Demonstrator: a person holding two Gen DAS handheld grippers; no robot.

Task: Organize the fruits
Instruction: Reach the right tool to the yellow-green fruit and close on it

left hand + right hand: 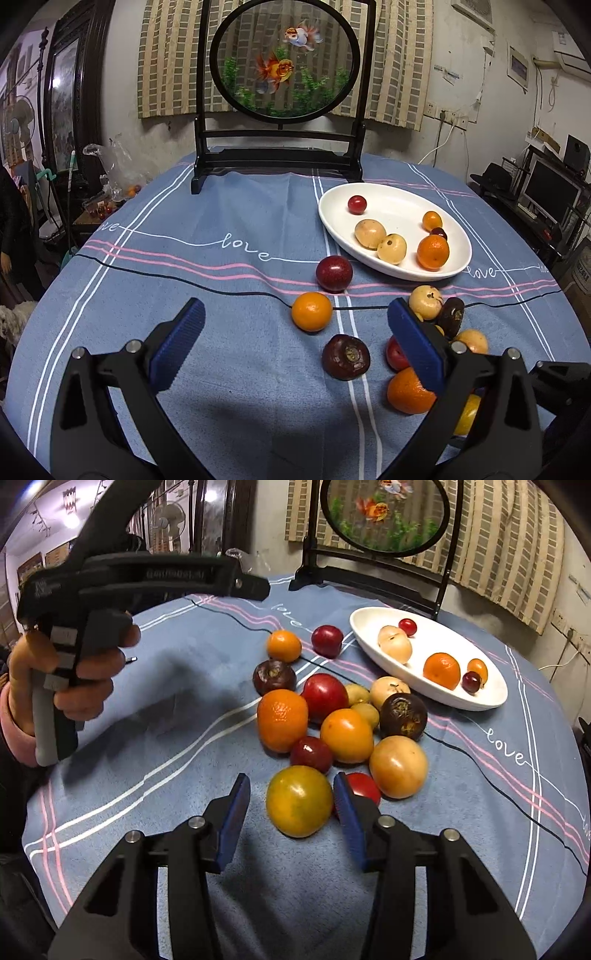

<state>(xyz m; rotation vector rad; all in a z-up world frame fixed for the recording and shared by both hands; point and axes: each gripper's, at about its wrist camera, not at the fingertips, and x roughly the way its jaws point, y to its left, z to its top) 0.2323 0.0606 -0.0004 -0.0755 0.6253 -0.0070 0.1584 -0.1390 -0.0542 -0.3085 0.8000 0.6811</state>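
Observation:
A white oval plate at the right of the blue tablecloth holds several small fruits, among them an orange and a red one. Loose fruit lies in front of the plate. My left gripper hangs open over the cloth, an orange just beyond its tips and a dark purple fruit lower down. My right gripper is open around a yellow-green fruit. Its right pad is against the fruit, while the left pad stands a little off it.
A round goldfish screen on a black stand stands at the table's far side. A thin black cable crosses the cloth. A hand grips the other tool's handle at the left. Shelves with a monitor stand beyond the right edge.

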